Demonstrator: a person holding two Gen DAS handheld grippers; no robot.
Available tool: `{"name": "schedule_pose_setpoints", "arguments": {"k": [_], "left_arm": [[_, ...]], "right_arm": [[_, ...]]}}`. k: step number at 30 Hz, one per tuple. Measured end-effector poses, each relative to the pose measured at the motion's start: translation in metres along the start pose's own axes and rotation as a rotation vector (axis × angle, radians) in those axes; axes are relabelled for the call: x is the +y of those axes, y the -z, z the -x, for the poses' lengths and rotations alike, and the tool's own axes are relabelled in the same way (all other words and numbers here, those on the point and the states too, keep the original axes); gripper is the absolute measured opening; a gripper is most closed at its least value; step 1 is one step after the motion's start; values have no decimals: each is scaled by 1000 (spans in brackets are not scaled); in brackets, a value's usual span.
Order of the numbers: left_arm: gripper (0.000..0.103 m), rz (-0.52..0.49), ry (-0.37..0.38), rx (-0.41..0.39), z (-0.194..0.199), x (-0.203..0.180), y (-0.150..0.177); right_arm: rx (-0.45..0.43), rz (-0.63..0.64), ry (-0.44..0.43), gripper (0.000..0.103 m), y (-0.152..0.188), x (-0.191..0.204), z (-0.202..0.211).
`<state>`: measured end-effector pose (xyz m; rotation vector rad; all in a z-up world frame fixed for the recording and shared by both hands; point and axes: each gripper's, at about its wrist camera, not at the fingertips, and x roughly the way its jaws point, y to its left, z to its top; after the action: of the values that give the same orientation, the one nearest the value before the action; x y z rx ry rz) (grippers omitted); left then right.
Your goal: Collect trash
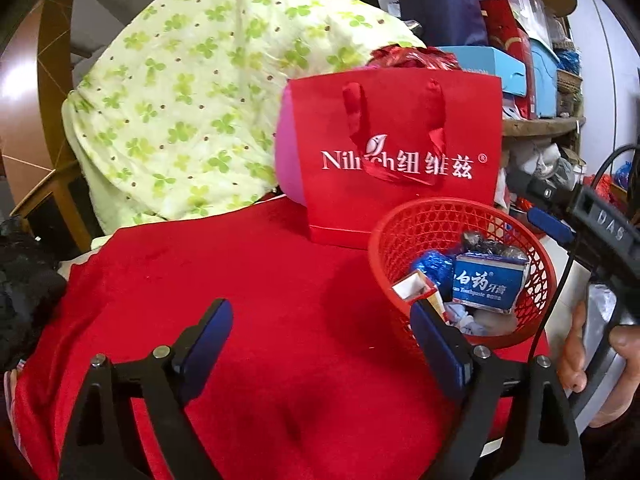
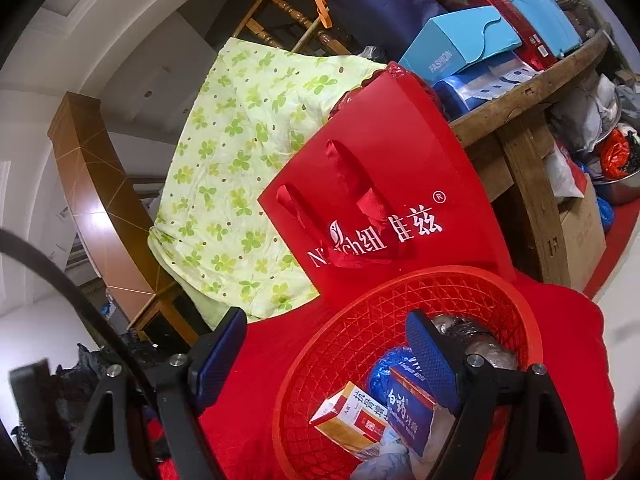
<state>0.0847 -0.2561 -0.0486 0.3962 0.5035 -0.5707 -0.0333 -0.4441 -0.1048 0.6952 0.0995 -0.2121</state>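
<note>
Listing what I see from both wrists.

Left gripper (image 1: 322,330): jaws spread wide over the red cloth (image 1: 240,280), nothing between them. Its right finger stands at the near rim of the basket; I cannot tell whether it touches.

Right gripper (image 2: 326,354): jaws released and apart, empty. One finger (image 2: 430,358) hangs over the inside of the basket, the other is outside its rim, over the cloth.

Red mesh basket (image 2: 360,332): sits on the cloth-covered bench, just in front of the red gift bag (image 2: 392,176). Contents, the collected trash: blue toothpaste box (image 1: 490,282), red-and-yellow carton (image 2: 352,416), crumpled blue wrapper (image 1: 432,266), dark crinkled plastic (image 1: 486,244), pale crumpled tissue (image 1: 472,320) at the bottom.

Red gift bag: upright, white lettering, ribbon handles hanging down its front.

Green clover-print quilt (image 1: 192,92): heaped behind the cloth, left of the bag.

Wooden shelf (image 2: 532,88): behind the bag, stacked with light blue boxes (image 2: 460,40) and other packages.

Red cloth: otherwise bare beneath my left jaws.
</note>
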Motion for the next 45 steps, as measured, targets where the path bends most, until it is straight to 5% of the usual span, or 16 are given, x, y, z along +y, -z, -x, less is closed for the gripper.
{"name": "schedule_pose_setpoints", "arguments": {"k": [6, 15, 27, 45], "left_arm": [[91, 8, -33, -19, 16, 12, 0], [98, 7, -46, -67, 40, 23, 1], [99, 9, -77, -116, 88, 33, 6], [101, 32, -150, -194, 155, 56, 4]], "right_arm": [[-12, 74, 66, 84, 9, 13, 6], [-38, 161, 178, 84, 28, 37, 68], [0, 338, 297, 91, 7, 109, 120], [81, 348, 305, 91, 11, 160, 155]]}}
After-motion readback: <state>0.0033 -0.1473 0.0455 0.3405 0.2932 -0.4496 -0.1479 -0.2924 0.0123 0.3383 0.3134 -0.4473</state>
